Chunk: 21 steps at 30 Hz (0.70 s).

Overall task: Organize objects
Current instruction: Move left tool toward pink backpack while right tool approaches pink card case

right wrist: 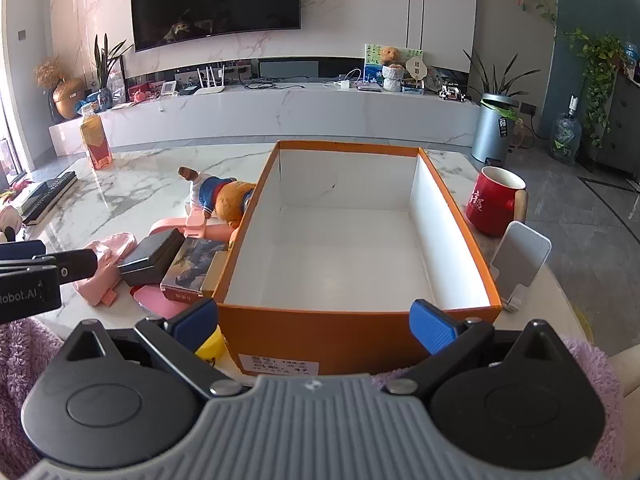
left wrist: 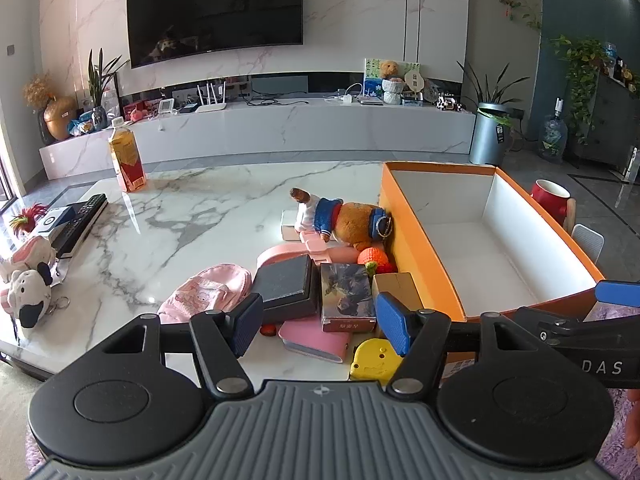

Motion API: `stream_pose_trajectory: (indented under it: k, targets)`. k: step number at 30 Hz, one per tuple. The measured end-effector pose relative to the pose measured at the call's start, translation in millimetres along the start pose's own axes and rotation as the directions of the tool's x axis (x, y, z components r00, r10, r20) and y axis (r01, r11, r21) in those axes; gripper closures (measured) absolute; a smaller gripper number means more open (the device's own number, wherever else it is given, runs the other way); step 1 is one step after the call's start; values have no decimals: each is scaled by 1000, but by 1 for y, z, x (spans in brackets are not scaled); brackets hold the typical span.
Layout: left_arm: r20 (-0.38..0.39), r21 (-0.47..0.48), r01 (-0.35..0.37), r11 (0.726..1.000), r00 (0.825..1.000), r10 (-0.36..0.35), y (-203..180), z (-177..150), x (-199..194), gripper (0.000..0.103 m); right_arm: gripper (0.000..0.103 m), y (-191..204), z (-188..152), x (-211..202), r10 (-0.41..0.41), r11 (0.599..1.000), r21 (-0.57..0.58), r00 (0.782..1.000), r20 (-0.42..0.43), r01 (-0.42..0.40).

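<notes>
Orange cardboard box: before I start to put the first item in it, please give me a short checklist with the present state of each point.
1. Orange cardboard box inside is bare: ok.
2. Left hand-held gripper open, holding nothing: ok.
3. Right hand-held gripper open, holding nothing: ok.
4. Yellow plastic tape measure lies nearest the left gripper, nothing on top: ok.
5. Brown plush bear in blue jacket free of the pile: not ok, it lies on pink items.
6. Red ceramic mug away from the box: ok.

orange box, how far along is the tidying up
Nothing looks done: the orange box is empty. Nothing is in hand; the left gripper and right gripper are both open, short of the pile. Left: the plush dog, black case, picture box and yellow tape measure beside it.
</notes>
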State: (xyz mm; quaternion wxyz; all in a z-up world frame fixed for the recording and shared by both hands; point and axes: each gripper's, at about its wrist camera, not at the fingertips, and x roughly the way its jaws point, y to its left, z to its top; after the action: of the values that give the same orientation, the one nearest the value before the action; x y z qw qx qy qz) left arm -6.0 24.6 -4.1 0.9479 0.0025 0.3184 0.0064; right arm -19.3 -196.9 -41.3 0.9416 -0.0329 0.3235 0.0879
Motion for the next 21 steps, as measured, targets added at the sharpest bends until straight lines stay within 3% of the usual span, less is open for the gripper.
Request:
stream_pose_trajectory:
  k: [9, 15, 17, 19, 21]
  targets:
    - [-14, -9, -6, 1000, 1000, 5, 7, -1, 3, 28, 1, 5, 1, 4, 10, 1000, -23, 1000, -11, -10]
    - [-35, 7, 6, 1000, 999, -5, 15, -2, 8, 28, 3, 7, 5, 5, 62, 997, -55, 998, -3, -62]
    - [-43, 19, 20, 1000, 999, -19, 19, -1, 11, 29, 7, 9, 9, 6, 85, 994, -75, 996, -1, -85]
    - [-50, 24, 42, 999, 998, -41, 23, 0, 14, 33, 20, 11, 15, 10, 117, 988, -97, 993, -17, -118]
    - [-61, 31, 64, 997, 996, -62, 27, 2, 18, 40, 26, 14, 22, 16, 152, 981, -114, 987, -42, -156]
